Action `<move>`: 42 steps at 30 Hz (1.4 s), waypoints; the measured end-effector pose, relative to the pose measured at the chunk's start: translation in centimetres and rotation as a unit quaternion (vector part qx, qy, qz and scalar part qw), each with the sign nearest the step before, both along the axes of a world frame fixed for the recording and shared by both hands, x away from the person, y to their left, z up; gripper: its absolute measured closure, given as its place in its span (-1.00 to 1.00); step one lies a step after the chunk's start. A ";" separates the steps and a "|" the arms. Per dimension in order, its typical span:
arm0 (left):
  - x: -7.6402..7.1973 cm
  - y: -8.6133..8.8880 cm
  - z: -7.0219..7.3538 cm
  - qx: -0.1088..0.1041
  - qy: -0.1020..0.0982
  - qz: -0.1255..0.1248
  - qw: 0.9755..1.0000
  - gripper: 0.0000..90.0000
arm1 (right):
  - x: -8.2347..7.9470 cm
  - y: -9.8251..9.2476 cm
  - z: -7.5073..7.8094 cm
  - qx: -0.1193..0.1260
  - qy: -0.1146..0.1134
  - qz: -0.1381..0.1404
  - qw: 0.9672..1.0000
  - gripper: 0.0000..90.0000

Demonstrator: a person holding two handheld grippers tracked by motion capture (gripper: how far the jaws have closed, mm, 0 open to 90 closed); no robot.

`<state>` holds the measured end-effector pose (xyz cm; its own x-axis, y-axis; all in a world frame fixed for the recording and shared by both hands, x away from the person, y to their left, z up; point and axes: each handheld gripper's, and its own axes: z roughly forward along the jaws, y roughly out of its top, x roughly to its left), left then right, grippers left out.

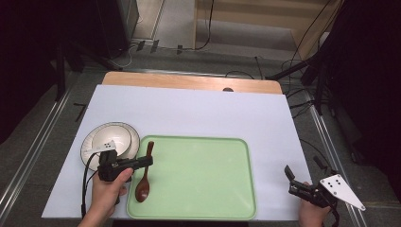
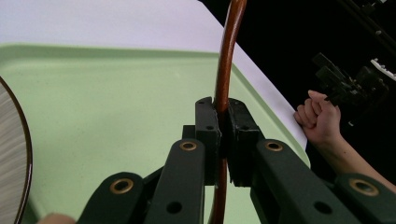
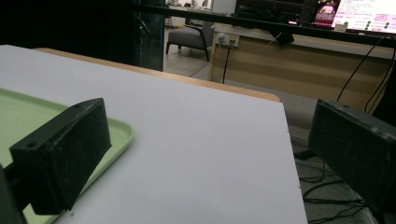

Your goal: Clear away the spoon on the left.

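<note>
A brown wooden spoon (image 1: 144, 176) lies along the left side of the light green tray (image 1: 203, 175), bowl end toward the front. My left gripper (image 1: 147, 162) is shut on the spoon's handle (image 2: 224, 88), jaws pressed on both sides of it. Just left of the tray stands a pale bowl (image 1: 111, 139) on a striped plate (image 1: 90, 143). My right gripper (image 1: 289, 175) hovers open near the table's front right corner, nothing between its fingers (image 3: 65, 154); the tray's corner (image 3: 114, 135) lies beside its left jaw.
A white sheet (image 1: 203, 111) covers the wooden table (image 1: 189, 81). Dark stands and cables (image 1: 302, 71) surround the table on the floor. The plate's rim (image 2: 18, 140) shows at the left edge of the left gripper view.
</note>
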<state>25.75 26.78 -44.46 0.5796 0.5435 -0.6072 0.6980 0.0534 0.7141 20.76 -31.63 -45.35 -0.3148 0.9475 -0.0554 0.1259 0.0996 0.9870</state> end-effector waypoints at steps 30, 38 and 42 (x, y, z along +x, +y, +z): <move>-0.2 -0.9 -0.5 0.033 0.000 -0.041 0.999 -1.00 | 0.0 0.0 0.0 0.001 -0.001 0.001 1.000 -1.00; -0.6 -1.9 -0.6 0.082 -0.009 -0.040 0.996 -1.00 | 0.0 0.0 0.0 0.002 -0.001 0.001 1.000 -1.00; -0.7 -2.4 -0.7 0.102 -0.012 -0.045 0.994 -1.00 | 0.0 0.0 0.0 0.002 -0.001 0.000 1.000 -1.00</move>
<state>25.08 24.37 -45.16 0.6444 0.5998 -0.4743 0.6754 -0.1557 0.7208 20.73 -31.64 -45.36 -0.3156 0.9475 -0.0518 0.1235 0.0951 0.9878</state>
